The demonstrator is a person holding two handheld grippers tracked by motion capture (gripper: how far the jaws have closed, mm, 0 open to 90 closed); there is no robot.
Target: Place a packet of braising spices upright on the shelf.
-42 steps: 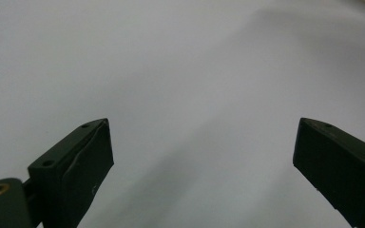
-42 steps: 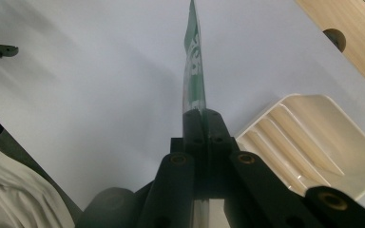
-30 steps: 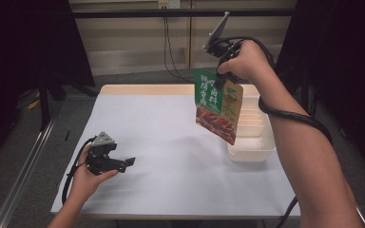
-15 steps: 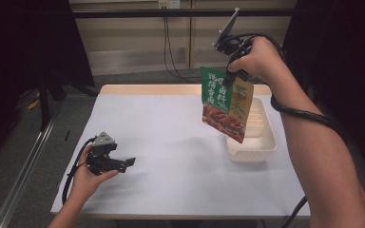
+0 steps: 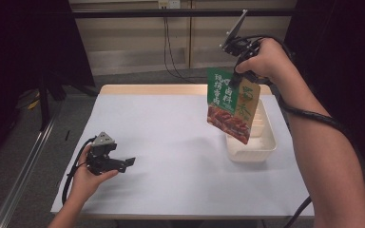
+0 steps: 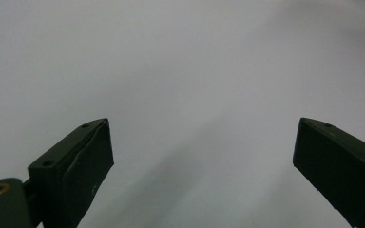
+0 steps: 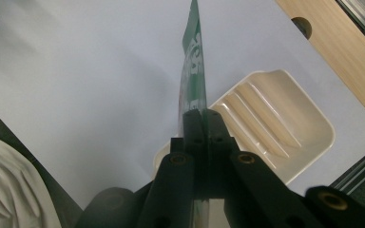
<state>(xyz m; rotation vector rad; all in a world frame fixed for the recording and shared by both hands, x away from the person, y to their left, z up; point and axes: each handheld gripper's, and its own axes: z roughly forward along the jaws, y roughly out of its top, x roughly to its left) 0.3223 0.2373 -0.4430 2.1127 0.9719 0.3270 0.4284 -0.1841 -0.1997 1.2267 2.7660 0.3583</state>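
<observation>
Two grippers work over a white-topped bench [image 5: 171,137]. At the near left edge, the left gripper [image 5: 128,162] lies low over the bare surface, level, its jaws spread wide with nothing between them. Toward the right, a green and red food pouch [image 5: 233,104] hangs in the air above a cream ribbed tray [image 5: 252,149] that sits near the right edge. Highest up, the right gripper [image 5: 232,80] is clamped on the pouch's top edge, pointing down.
</observation>
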